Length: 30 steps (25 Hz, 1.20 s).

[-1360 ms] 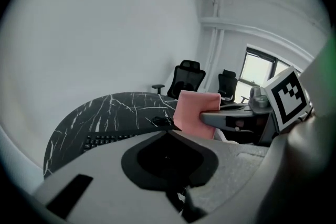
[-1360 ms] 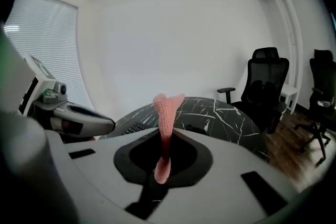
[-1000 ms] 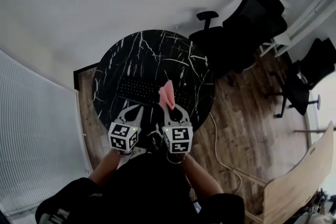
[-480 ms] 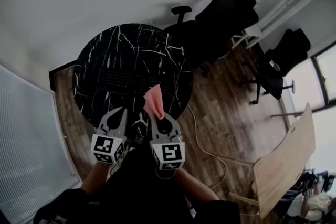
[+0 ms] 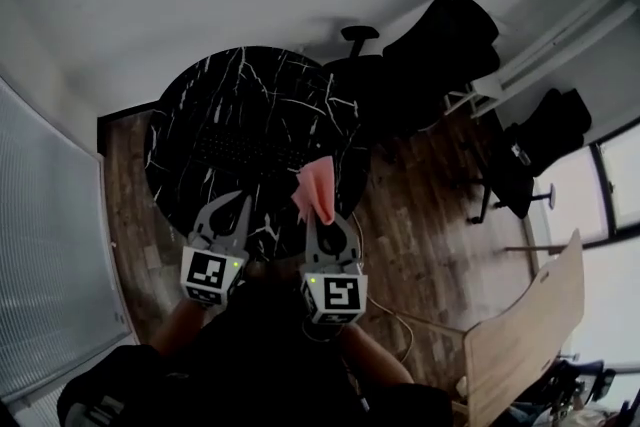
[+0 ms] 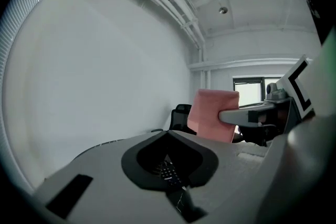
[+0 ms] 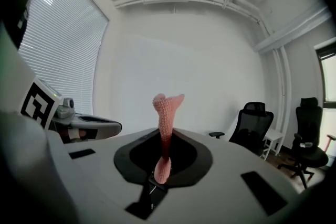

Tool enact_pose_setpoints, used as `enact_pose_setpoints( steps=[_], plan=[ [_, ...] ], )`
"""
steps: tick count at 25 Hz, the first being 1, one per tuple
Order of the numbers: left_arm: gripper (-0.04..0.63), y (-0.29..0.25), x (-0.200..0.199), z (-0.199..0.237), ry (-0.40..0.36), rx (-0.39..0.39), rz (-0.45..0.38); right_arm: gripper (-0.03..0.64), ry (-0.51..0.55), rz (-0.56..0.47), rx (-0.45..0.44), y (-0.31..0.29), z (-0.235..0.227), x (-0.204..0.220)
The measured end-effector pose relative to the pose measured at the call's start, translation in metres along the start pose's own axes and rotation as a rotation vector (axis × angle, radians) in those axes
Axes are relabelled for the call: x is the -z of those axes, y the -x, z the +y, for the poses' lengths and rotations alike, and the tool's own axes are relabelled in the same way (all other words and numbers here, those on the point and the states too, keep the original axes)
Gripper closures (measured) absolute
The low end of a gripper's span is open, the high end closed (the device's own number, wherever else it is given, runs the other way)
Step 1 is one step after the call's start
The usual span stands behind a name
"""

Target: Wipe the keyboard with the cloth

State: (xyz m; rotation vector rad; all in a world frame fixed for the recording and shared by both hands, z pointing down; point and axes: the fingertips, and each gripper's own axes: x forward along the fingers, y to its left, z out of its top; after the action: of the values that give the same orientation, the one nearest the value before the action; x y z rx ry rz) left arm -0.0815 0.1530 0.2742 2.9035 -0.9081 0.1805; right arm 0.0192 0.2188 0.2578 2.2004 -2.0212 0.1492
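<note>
A dark keyboard (image 5: 250, 153) lies across the round black marble table (image 5: 215, 90). My right gripper (image 5: 321, 215) hangs over the table's near right edge, shut on a pink cloth (image 5: 318, 187) that sticks up past its fingertips. In the right gripper view the cloth (image 7: 167, 113) stands upright out of the closed jaws of my right gripper (image 7: 167, 136). My left gripper (image 5: 238, 203) is beside it over the near edge, shut and holding nothing. Through the left gripper (image 6: 168, 136) a few keyboard keys (image 6: 168, 171) show, and the cloth (image 6: 211, 114) is to its right.
Black office chairs (image 5: 440, 55) stand past the table's far right, with another chair (image 5: 545, 140) further right. A cable (image 5: 385, 310) runs over the wooden floor. A light wooden board (image 5: 515, 345) is at the lower right. White walls and blinds (image 5: 40, 245) close in the left.
The head view has swung, so the table sits further left in the picture. Both grippers stay side by side at the table's near edge. The right one still holds the cloth.
</note>
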Motion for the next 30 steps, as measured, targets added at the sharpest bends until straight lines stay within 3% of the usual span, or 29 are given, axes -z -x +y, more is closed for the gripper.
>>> enact_pose_setpoints(
  steps=[15,30],
  plan=[
    [0.597,-0.021,-0.033,-0.026,-0.033,-0.066,-0.05,0.611,-0.019,-0.095,-0.044,0.01,-0.042,-0.03],
    [0.597,-0.024,-0.035,-0.054,-0.033,-0.038,-0.046,0.612,-0.024,-0.097,-0.017,0.026,-0.063,-0.026]
  ],
)
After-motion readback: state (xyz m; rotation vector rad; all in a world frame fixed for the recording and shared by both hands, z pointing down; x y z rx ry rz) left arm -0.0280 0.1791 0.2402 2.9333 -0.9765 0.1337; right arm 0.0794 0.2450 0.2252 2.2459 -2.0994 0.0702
